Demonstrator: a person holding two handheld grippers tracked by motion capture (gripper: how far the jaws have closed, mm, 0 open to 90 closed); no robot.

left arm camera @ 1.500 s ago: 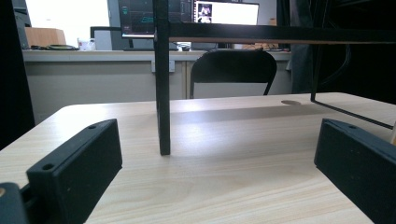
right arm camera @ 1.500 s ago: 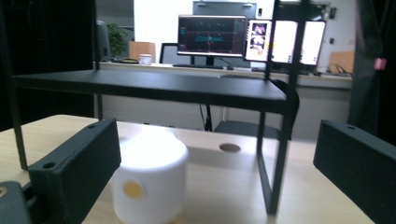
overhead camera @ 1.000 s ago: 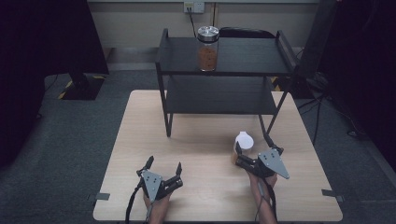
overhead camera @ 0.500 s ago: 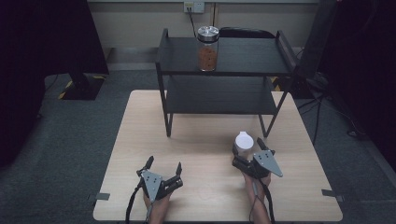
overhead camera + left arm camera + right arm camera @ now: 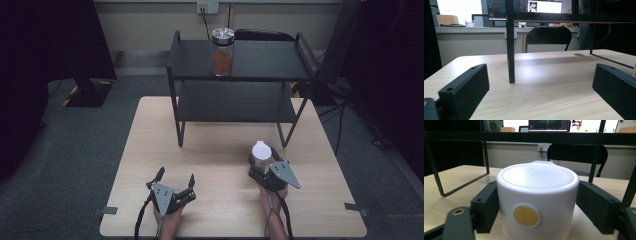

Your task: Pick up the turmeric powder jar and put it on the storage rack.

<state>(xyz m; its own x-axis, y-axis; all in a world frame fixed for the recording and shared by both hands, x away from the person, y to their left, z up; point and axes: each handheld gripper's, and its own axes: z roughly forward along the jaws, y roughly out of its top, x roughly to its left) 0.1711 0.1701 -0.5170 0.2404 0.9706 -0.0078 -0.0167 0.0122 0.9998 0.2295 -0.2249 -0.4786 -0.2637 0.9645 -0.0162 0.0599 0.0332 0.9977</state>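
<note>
A white container (image 5: 261,151) with a round white lid and a yellow dot on its side (image 5: 537,195) stands on the wooden table (image 5: 215,150), near the right front. My right gripper (image 5: 262,164) has just been closing around it. Its two black jaws now press on both sides of the container, as the right gripper view (image 5: 537,205) shows. My left gripper (image 5: 175,175) rests at the left front of the table. It is open, with bare table between its jaws in the left gripper view (image 5: 540,82).
A black two-level metal rack (image 5: 260,62) stands at the back of the table. A glass jar (image 5: 222,51) with a silver lid and brownish contents sits on its top shelf. One rack leg (image 5: 510,50) stands straight ahead of the left gripper. A black chair (image 5: 576,155) is behind the table.
The right gripper's jaws went from wide open to closed against the white container, and that gripper shifted slightly left. The left gripper stayed where it was.
</note>
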